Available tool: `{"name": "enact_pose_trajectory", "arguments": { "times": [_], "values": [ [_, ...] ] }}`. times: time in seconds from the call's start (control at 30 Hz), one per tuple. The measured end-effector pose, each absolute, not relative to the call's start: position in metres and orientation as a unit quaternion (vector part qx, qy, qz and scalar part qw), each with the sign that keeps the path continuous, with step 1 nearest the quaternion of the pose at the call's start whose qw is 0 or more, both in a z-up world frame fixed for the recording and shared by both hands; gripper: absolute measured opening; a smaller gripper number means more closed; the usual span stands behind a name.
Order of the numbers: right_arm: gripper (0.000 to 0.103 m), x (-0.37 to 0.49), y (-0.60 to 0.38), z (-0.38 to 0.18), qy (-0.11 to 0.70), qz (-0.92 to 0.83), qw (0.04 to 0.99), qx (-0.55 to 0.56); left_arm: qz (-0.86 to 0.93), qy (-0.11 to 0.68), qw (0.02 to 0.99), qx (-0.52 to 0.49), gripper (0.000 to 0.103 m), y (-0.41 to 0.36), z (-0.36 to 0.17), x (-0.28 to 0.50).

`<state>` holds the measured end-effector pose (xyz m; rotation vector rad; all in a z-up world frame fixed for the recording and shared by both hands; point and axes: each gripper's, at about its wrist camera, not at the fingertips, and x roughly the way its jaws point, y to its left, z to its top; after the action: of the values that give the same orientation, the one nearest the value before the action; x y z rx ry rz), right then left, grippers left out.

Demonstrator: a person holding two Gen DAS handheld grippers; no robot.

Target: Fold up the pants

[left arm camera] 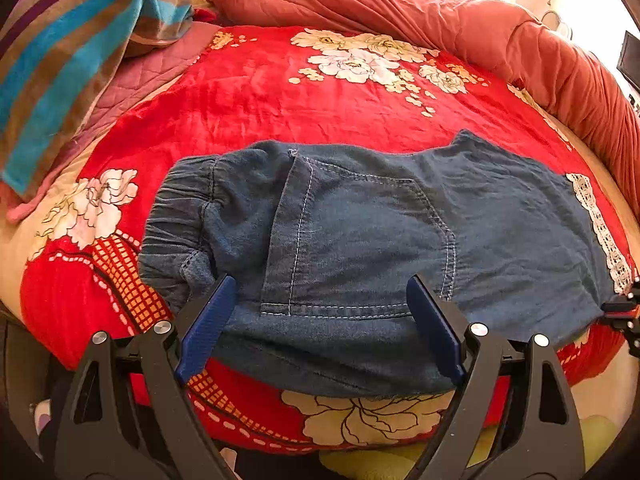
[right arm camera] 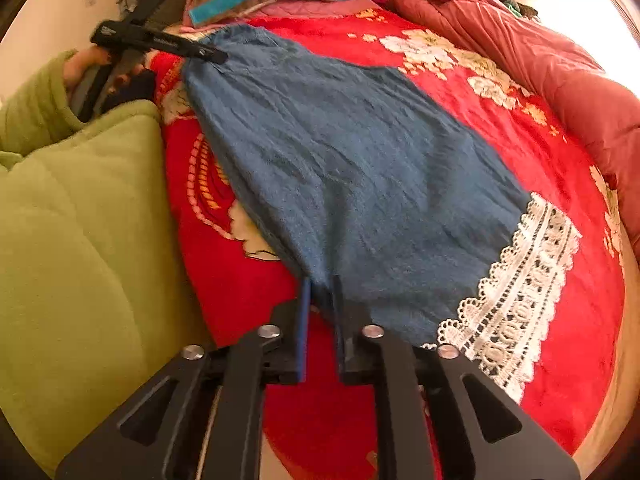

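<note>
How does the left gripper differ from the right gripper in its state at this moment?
The left gripper has its blue jaws wide open over the pocket area of the blue denim pants, gripping nothing; the right gripper has its jaws nearly shut, pinching the pants' edge. The left works near the elastic waistband, the right near the white lace hem. Both have black frames and sit at the near edge of the pants on the red floral blanket.

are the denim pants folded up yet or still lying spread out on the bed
Still spread out. The denim pants lie flat in one layer on the red blanket, waistband and lace hem at opposite ends.
</note>
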<state>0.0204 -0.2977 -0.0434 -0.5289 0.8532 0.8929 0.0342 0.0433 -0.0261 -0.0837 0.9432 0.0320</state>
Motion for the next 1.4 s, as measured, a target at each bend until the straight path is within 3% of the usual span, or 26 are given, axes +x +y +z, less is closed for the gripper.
{"name": "enact_pose_trajectory", "arguments": {
  "times": [0.13,0.2,0.33,0.53,0.67,0.9,1.4],
  "values": [
    [0.04,0.029,-0.315,-0.02,0.371,0.385,0.823,-0.193,0.025,0.428,0.903,-0.031,0.085,0.034,-0.004,0.025],
    [0.041,0.038,-0.319,-0.013,0.364,0.363,0.841,-0.172,0.018,0.412,0.911,-0.023,0.086,0.026,0.008,0.022],
    [0.058,0.062,-0.322,-0.013,0.375,0.314,0.864,-0.118,-0.002,0.4,0.917,-0.003,0.088,-0.002,0.017,0.027],
    [0.068,0.083,-0.316,-0.035,0.423,0.272,0.859,-0.094,-0.013,0.458,0.887,0.057,0.09,-0.036,-0.026,0.044],
    [0.068,0.088,-0.323,-0.063,0.462,0.218,0.846,-0.153,-0.015,0.493,0.869,0.039,0.091,-0.02,-0.052,0.04],
    [0.069,0.084,-0.332,-0.065,0.465,0.219,0.849,-0.123,-0.023,0.489,0.872,0.027,0.091,-0.01,-0.049,0.031],
    [0.074,0.073,-0.35,-0.015,0.399,0.218,0.889,-0.059,-0.018,0.439,0.898,0.023,0.092,-0.017,-0.007,0.02]
  ]
}}
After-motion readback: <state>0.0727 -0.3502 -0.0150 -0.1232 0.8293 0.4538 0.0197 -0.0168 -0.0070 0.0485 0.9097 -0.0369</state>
